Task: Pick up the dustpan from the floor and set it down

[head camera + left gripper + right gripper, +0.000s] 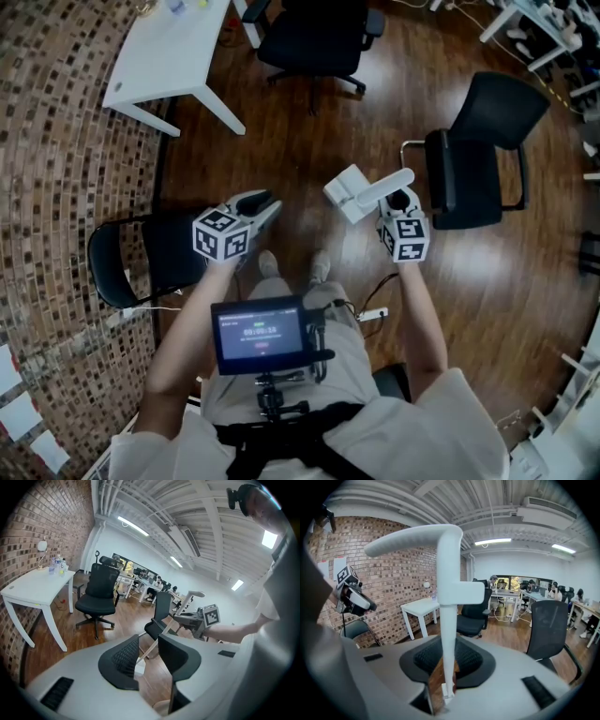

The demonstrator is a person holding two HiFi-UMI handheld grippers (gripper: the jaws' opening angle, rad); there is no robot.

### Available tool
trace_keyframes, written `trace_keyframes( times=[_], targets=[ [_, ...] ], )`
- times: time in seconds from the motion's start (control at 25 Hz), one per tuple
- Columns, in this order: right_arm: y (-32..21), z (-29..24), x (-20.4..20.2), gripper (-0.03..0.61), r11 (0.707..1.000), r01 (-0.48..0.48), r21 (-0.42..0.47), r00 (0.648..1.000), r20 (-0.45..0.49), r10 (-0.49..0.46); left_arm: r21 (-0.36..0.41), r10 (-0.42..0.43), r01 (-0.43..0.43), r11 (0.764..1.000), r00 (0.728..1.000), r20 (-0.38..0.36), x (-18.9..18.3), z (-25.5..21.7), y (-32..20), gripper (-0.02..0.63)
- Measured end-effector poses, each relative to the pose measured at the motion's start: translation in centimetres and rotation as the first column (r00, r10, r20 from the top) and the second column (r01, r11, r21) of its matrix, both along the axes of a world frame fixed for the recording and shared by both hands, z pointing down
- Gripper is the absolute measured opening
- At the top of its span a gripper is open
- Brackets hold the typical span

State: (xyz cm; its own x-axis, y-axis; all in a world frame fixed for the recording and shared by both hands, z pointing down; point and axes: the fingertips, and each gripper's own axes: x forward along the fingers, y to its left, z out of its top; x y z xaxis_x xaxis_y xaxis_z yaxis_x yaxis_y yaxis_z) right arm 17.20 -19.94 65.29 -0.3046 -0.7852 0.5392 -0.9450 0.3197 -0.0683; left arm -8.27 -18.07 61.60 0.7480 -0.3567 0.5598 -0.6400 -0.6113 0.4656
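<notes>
The white dustpan (349, 194) hangs in the air in front of me, above the wooden floor. My right gripper (398, 199) is shut on its handle. In the right gripper view the handle's white stem (449, 592) rises between the two black pads of the right gripper (447, 667), and its bent grip sticks out to the left at the top. The left gripper view shows the dustpan (190, 599) at the right, held by the other hand. My left gripper (267, 202) is to the left of the dustpan and apart from it. Nothing lies between the parted jaws of the left gripper (147, 644).
A white table (169, 56) stands at the far left by the brick wall. A black office chair (314, 37) is ahead, another black chair (478, 150) is at the right, and a third (141, 258) is close on my left. A power strip (372, 314) lies by my feet.
</notes>
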Motion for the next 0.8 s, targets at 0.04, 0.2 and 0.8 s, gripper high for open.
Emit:
trace_keyframes(
  times=[0.04, 0.2, 0.8],
  targets=[
    [-0.6, 0.2, 0.3, 0.106, 1.0, -0.001, 0.005, 1.0, 0.003, 0.001, 0.0, 0.002, -0.002, 1.0, 1.0, 0.002, 0.3, 0.1, -0.4, 0.129],
    [-1.2, 2.1, -0.2, 0.106, 1.0, 0.009, -0.022, 1.0, 0.007, -0.009, -0.017, 0.007, -0.007, 1.0, 1.0, 0.015, 0.3, 1.0, -0.8, 0.128],
    [-1.8, 11.9, -0.2, 0.106, 0.991, 0.05, -0.123, 0.998, -0.032, -0.054, -0.076, 0.022, -0.018, 0.997, 0.998, 0.057, 1.9, 4.9, -0.5, 0.128]
  ],
)
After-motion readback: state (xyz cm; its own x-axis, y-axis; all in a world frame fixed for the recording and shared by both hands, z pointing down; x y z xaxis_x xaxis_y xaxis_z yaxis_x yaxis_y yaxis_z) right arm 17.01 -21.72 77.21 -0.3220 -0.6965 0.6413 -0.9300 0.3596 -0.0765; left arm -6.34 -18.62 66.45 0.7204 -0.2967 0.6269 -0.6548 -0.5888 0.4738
